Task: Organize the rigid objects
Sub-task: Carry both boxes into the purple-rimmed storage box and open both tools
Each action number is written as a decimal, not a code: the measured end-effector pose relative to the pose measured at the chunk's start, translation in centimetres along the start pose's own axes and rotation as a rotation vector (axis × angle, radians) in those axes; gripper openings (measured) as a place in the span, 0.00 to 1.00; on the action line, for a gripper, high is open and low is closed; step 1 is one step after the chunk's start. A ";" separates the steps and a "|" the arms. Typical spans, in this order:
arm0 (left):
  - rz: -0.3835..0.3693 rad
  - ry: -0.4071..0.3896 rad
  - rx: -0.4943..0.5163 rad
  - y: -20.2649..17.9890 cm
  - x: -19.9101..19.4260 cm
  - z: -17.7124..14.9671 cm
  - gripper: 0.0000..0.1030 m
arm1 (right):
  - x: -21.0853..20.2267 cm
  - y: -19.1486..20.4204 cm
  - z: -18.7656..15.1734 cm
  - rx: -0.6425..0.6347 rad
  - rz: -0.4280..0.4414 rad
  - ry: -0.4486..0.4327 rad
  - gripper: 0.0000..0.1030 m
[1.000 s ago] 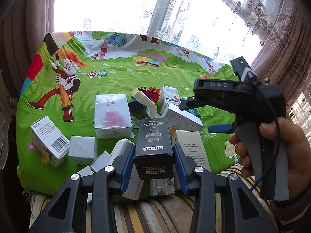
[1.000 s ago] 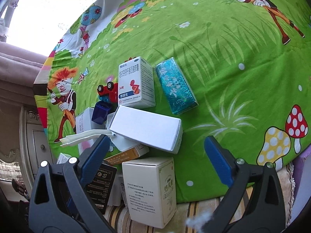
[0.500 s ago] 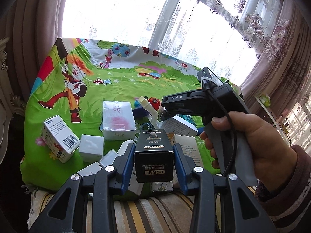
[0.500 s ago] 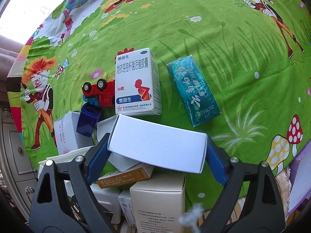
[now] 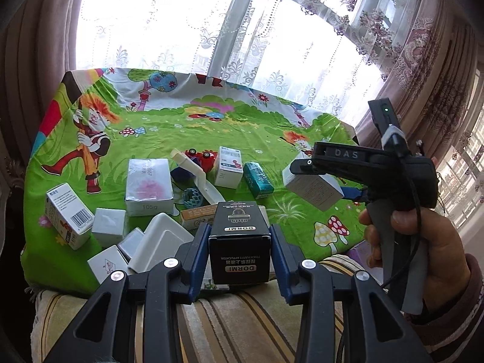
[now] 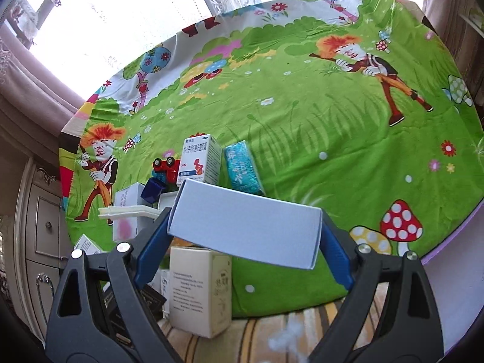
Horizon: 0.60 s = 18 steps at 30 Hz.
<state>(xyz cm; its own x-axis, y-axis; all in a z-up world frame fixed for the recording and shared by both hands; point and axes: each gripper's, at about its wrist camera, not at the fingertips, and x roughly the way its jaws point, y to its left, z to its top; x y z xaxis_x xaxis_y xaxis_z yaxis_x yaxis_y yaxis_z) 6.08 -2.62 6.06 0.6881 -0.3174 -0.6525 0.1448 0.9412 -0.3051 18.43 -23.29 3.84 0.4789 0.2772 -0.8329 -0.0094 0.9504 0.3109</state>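
My left gripper is shut on a black DORMI box and holds it above the near edge of the green cartoon cloth. My right gripper is shut on a plain white box, lifted above the cloth; the box also shows in the left wrist view under the right gripper's body. On the cloth lie a white medicine box, a teal packet, a red toy car and a cream box.
Several more white boxes crowd the cloth's near left: a 105g box, a barcode box, a white plastic case. A striped cushion lies in front. A cabinet stands at the left. Curtained windows are behind.
My right gripper closed on the white box and lifted it off the pile. My left gripper rose and drew back with the black box in it.
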 end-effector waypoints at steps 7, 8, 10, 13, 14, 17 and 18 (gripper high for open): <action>-0.065 0.027 0.048 -4.2 0.1 -0.3 0.39 | -5.3 -5.5 -3.0 -0.020 -0.027 -0.069 0.88; -0.081 0.037 0.056 -5.0 0.2 -0.4 0.39 | -6.0 -6.3 -3.5 -0.028 -0.039 -0.081 0.88; -0.112 0.059 0.076 -6.7 0.7 -0.7 0.39 | -7.3 -7.7 -4.4 -0.047 -0.076 -0.105 0.88; -0.161 0.094 0.098 -9.2 1.3 -1.1 0.39 | -8.8 -10.4 -5.7 -0.040 -0.121 -0.125 0.88; -0.177 0.106 0.106 -10.0 1.5 -1.3 0.39 | -9.2 -11.3 -6.0 -0.033 -0.135 -0.132 0.88; -0.217 0.140 0.135 -12.6 2.2 -1.9 0.39 | -10.3 -13.8 -7.0 -0.025 -0.187 -0.144 0.88; -0.228 0.152 0.144 -13.4 2.5 -2.1 0.39 | -10.5 -14.6 -7.4 -0.026 -0.205 -0.144 0.88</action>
<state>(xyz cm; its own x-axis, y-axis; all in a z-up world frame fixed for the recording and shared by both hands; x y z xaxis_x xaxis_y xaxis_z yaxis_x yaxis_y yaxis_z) 4.37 -16.32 7.07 0.5134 -0.5261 -0.6779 0.3903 0.8467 -0.3615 7.07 -39.03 4.71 0.5936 0.0571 -0.8027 0.0792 0.9885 0.1289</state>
